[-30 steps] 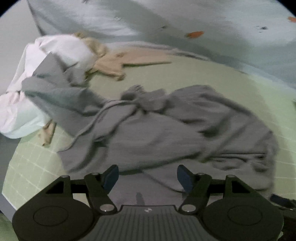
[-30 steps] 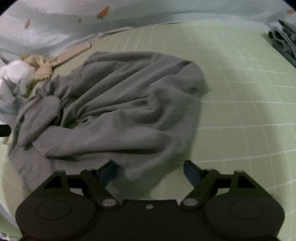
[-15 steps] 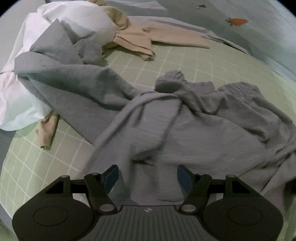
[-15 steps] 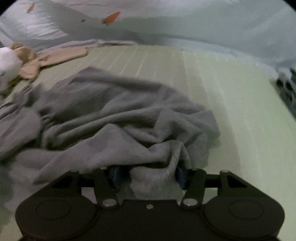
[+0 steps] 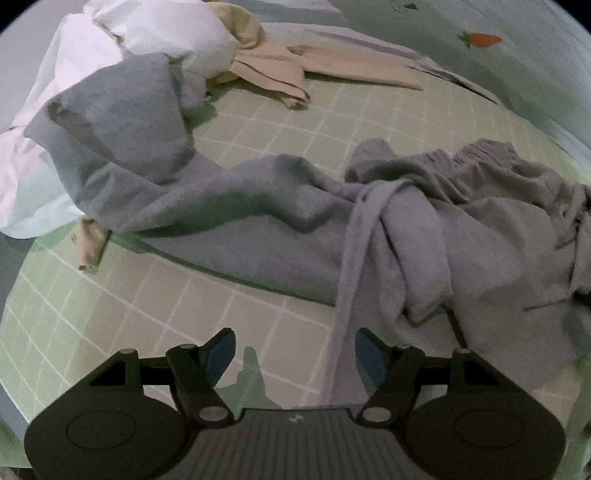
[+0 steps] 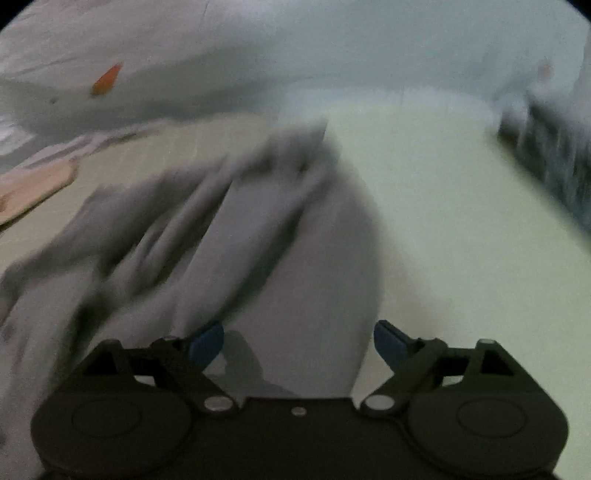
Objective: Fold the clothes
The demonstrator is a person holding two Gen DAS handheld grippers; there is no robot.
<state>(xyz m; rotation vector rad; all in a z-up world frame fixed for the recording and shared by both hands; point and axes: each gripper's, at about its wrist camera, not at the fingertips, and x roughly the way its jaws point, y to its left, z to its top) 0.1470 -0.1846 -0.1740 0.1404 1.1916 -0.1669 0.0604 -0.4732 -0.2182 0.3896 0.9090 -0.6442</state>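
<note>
A crumpled grey garment (image 5: 424, 236) sprawls over the green checked sheet (image 5: 147, 314), with one part draped up onto the white bedding at the left. My left gripper (image 5: 295, 354) hovers open over the garment's near edge. A thin grey cord (image 5: 354, 258) of the garment runs down between its fingers, close to the right one, and is not pinched. The right wrist view is motion-blurred. There my right gripper (image 6: 297, 343) has its jaws opening, with the grey garment (image 6: 288, 266) lying between and beneath them and no pad pressing on it.
A white pillow or bundle (image 5: 147, 33) and a beige garment (image 5: 280, 70) lie at the far left. A small beige scrap (image 5: 90, 247) pokes out below the grey cloth. Pale blue carrot-print bedding (image 5: 480, 38) borders the back. Something dark (image 6: 546, 158) sits at the far right.
The left gripper has slid over the garment to its near edge, so bare sheet and the cord now lie between its fingers. The right gripper pinched a grey fold, then spread its jaws while swinging.
</note>
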